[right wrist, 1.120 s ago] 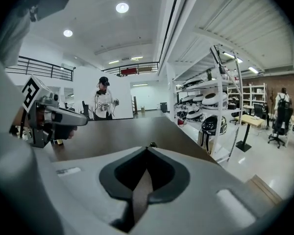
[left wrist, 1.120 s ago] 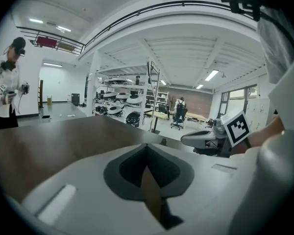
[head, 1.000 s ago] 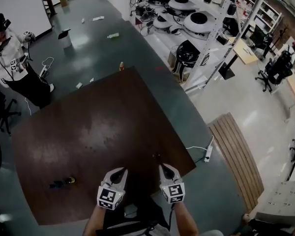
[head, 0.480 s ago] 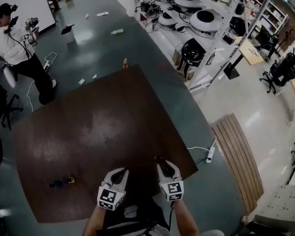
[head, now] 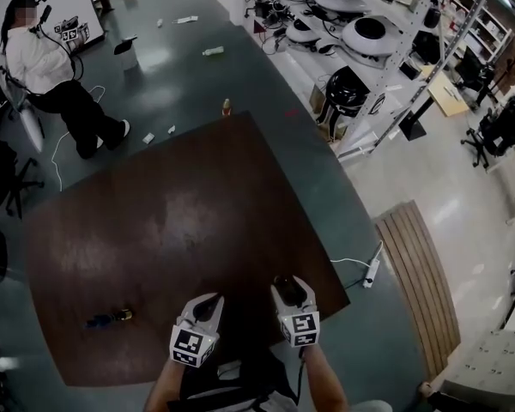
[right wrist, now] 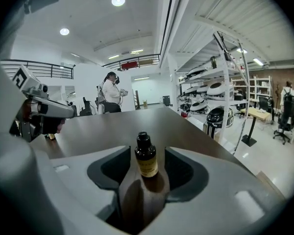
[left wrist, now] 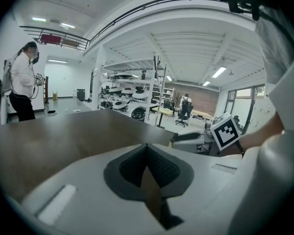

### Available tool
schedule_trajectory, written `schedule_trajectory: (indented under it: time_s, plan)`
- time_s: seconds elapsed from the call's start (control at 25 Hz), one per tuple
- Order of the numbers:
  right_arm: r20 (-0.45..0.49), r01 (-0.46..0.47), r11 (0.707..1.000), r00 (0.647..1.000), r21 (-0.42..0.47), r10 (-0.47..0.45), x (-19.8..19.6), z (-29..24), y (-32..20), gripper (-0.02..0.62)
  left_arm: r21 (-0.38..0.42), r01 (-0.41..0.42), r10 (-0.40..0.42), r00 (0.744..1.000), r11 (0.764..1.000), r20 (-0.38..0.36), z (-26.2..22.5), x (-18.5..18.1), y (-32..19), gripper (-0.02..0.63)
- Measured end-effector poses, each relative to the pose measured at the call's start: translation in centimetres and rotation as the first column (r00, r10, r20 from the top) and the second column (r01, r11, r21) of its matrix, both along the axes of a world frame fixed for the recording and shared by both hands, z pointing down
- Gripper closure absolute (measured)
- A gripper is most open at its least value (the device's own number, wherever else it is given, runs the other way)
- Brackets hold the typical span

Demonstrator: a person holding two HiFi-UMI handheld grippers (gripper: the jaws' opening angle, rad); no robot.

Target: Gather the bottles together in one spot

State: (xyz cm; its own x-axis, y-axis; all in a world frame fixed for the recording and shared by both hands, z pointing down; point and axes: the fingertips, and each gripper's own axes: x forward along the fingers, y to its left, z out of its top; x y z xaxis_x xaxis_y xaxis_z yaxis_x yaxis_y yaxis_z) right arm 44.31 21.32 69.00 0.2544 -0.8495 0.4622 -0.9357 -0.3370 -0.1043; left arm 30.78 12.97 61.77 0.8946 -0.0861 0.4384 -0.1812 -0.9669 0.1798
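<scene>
A small brown bottle (right wrist: 146, 160) with a black cap and yellow label stands upright on the dark wooden table (head: 172, 221), near its front right corner. My right gripper (right wrist: 146, 152) is open around it. Its jaws have just been opening, and the pads stand clear of the glass on both sides. In the head view that bottle (head: 282, 281) shows as a dark spot at the tips of the right gripper (head: 286, 287). My left gripper (head: 212, 300) hovers beside it, shut and empty (left wrist: 147, 148). Two more small bottles (head: 112, 318) lie near the table's front left. Another bottle (head: 227, 107) stands by the far corner.
A person (head: 47, 58) in a white top is at the far left, beyond the table. Metal shelving (head: 360, 33) with round white devices lines the right. A power strip (head: 369, 269) and a slatted wooden board (head: 412, 273) lie on the floor at right.
The right gripper's jaws have spread apart and let go of the brown bottle, which now stands on the table. The person in the background has moved. The left gripper has kept still.
</scene>
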Motion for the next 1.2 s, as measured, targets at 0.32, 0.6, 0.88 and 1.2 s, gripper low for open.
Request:
schedule_trajectory:
  time_s: [0.32,0.6,0.88,1.2]
  plan:
    - [-0.030,0.004,1.000,1.000,-0.004,-0.004,0.0,-0.4,-0.3,0.446,0.000,0.010,-0.010,1.000,1.000,0.000,0.0,0.1,-0.6,0.604]
    - [-0.025,0.018,1.000,1.000,-0.013,-0.019,-0.3,-0.1,-0.3,0.462,0.000,0.015,-0.015,1.000,1.000,-0.003,-0.3,0.0,-0.7,0.604]
    - [-0.038,0.010,1.000,0.999,-0.002,-0.010,0.4,-0.4,0.0,0.464,0.011,0.033,-0.033,0.999,0.999,-0.006,-0.5,-0.6,-0.9,0.605]
    - [-0.063,0.074,0.997,0.995,0.010,-0.073,0.0,-4.0,-1.1,0.464,0.032,0.091,-0.090,0.995,0.995,-0.034,-3.3,-1.2,-1.3,0.606]
